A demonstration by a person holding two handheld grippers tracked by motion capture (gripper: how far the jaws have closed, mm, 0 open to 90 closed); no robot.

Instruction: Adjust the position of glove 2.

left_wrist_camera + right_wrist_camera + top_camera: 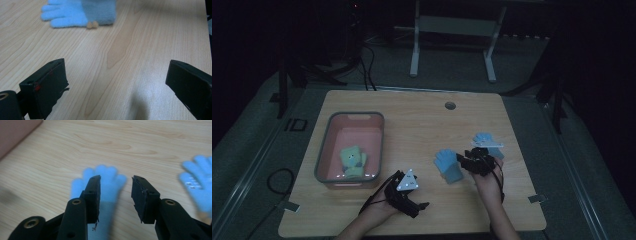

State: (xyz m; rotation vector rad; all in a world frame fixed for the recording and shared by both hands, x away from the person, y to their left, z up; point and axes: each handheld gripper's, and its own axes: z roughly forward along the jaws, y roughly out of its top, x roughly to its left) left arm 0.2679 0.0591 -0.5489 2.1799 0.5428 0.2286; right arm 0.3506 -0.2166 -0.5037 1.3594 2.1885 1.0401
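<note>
1. High view: wooden tabletop [422, 125] with pale grain, rounded corners and a round hole near the far edge. A grey-rimmed plastic bin [324, 150] with a pink inside stands toward the left edge; a yellow-green knitted glove [353, 161] lies in it.
2. High view: a light blue glove [448, 166], soft and fuzzy, lies flat right of centre, nearer the near edge. A second blue glove [487, 141] lies just beyond it toward the right edge. The right claw [468, 161] sits between the two, touching or just over the first glove's cuff side; contact cannot be told. The left claw [419, 205] rests near the near edge, carrying a grey three-cornered plate.
3. Left gripper view: the left claw [116, 82] is released, jaws wide, bare wood between them. The light blue glove [77, 12] lies well ahead, fleecy fingers to the left, greyer cuff with two small tan pompoms.
4. Right gripper view: the right claw [115, 195] is released, jaws parted over the light blue glove [106, 182], pads not pressing it. The glove is blurred, fingers spread away. The second blue glove [200, 182], with pale printed marks, lies at the right.
</note>
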